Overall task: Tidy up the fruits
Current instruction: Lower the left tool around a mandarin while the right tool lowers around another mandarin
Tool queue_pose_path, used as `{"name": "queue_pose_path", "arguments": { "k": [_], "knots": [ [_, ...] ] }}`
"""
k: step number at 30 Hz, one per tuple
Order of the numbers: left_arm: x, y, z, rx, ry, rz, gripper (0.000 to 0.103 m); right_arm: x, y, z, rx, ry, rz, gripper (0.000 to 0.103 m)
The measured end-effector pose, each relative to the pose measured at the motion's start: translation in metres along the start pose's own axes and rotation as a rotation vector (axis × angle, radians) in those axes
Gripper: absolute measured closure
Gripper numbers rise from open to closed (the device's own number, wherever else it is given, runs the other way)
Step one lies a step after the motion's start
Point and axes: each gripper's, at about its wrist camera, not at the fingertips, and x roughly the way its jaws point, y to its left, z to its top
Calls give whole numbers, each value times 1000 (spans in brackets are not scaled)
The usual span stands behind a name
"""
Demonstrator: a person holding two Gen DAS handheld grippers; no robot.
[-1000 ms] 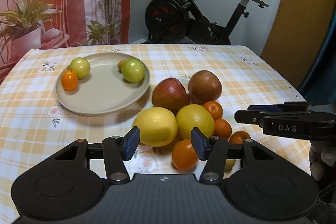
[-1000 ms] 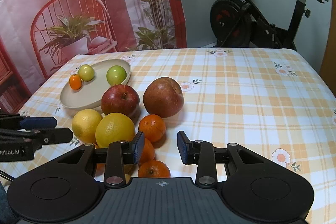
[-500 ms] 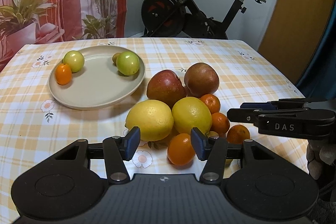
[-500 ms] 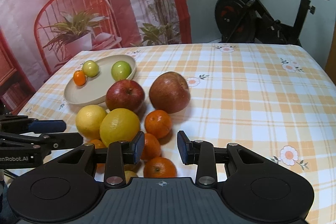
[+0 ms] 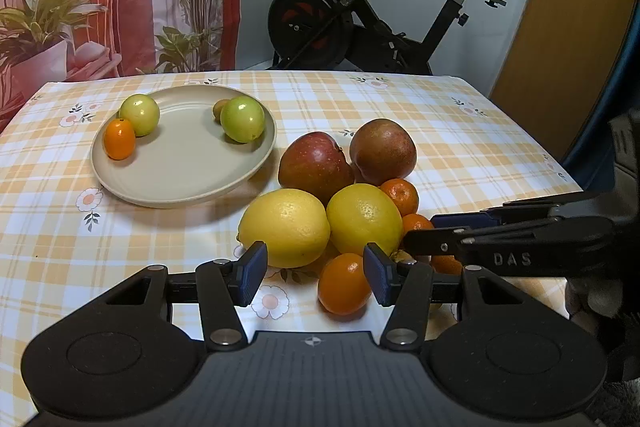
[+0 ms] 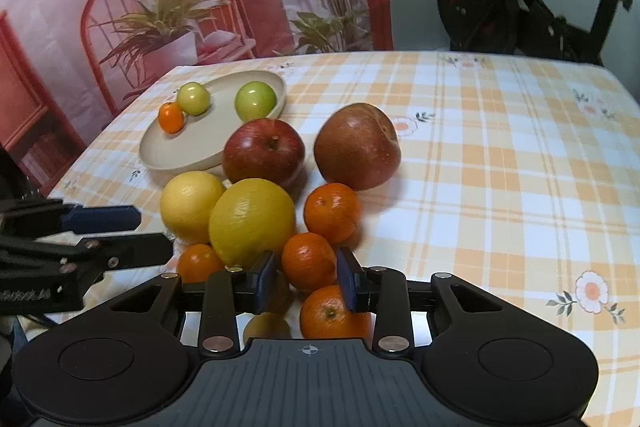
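Observation:
A beige plate (image 5: 180, 163) at the left holds two green fruits (image 5: 140, 114), a small orange kumquat (image 5: 119, 139) and a little brown fruit. To its right, two red apples (image 5: 314, 163), two lemons (image 5: 285, 227) and several mandarins (image 5: 400, 193) are piled together. My left gripper (image 5: 314, 275) hovers open just in front of the lemons, with a small orange fruit (image 5: 344, 283) by its right finger, untouched. My right gripper (image 6: 307, 283) stands narrowly open over the mandarins; one mandarin (image 6: 308, 261) shows in the gap, and the pads do not press on it.
The checked tablecloth (image 6: 500, 167) stretches away to the right of the pile. An exercise bike (image 5: 360, 19) stands behind the table's far edge, next to a printed backdrop of a chair and plants. The two grippers sit close together at the near side of the pile.
My right gripper has tipped and crept in over the mandarins, which now show between its fingers. The left gripper has stayed about where it was, with its jaws unchanged.

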Motion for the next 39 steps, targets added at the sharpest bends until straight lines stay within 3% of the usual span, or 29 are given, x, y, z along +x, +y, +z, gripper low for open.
{"name": "queue_pose_path", "arguments": {
  "k": [14, 28, 39],
  "knots": [
    [5, -2, -4, 4, 26, -37, 47, -5, -14, 2, 79, -21, 49, 75],
    [23, -9, -9, 33, 73, -53, 47, -16, -18, 4, 72, -76, -47, 75],
    [32, -9, -12, 27, 84, -52, 47, -14, -19, 2, 78, -73, -50, 75]
  ]
}}
